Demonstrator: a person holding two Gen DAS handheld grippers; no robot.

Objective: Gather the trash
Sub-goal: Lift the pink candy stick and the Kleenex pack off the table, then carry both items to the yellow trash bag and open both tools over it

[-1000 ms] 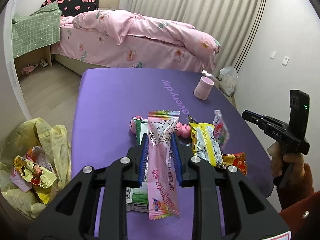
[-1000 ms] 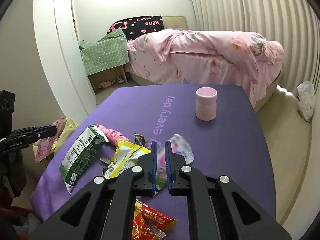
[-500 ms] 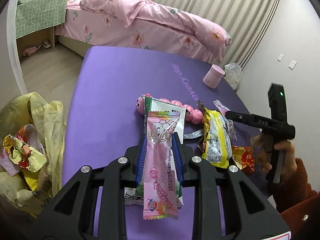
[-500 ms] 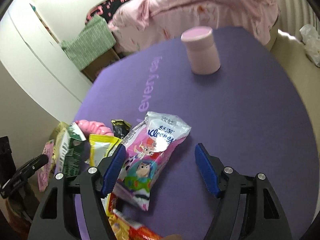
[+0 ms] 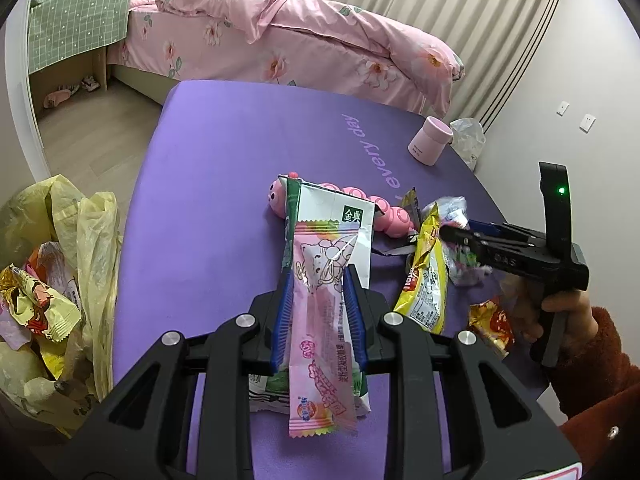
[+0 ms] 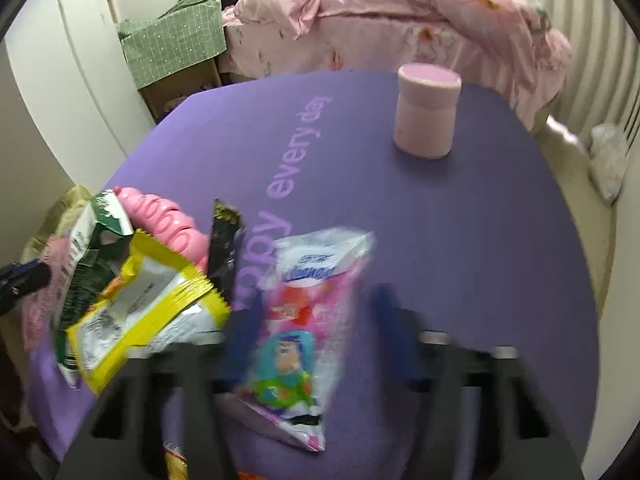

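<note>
My left gripper point(image 5: 318, 312) is shut on a long pink candy wrapper point(image 5: 318, 320) and holds it above the purple table point(image 5: 224, 168). Under it lies a green and white wrapper point(image 5: 340, 216). A yellow wrapper point(image 5: 426, 280) and a red wrapper point(image 5: 488, 318) lie to its right. My right gripper point(image 6: 308, 320) is open, blurred, its jaws on either side of a pink and white cartoon tissue pack point(image 6: 304, 320) on the table. It also shows in the left wrist view point(image 5: 460, 236). A yellow wrapper point(image 6: 140, 304) lies left of the pack.
A yellow trash bag point(image 5: 48, 280) with several wrappers stands on the floor left of the table. A pink caterpillar toy point(image 5: 360, 208) and a pink cup point(image 6: 426, 112) sit on the table. A pink bed point(image 5: 280, 40) stands behind.
My right gripper opened from shut and came down around the cartoon tissue pack. My left gripper kept its hold on the pink wrapper and tilted down over the table.
</note>
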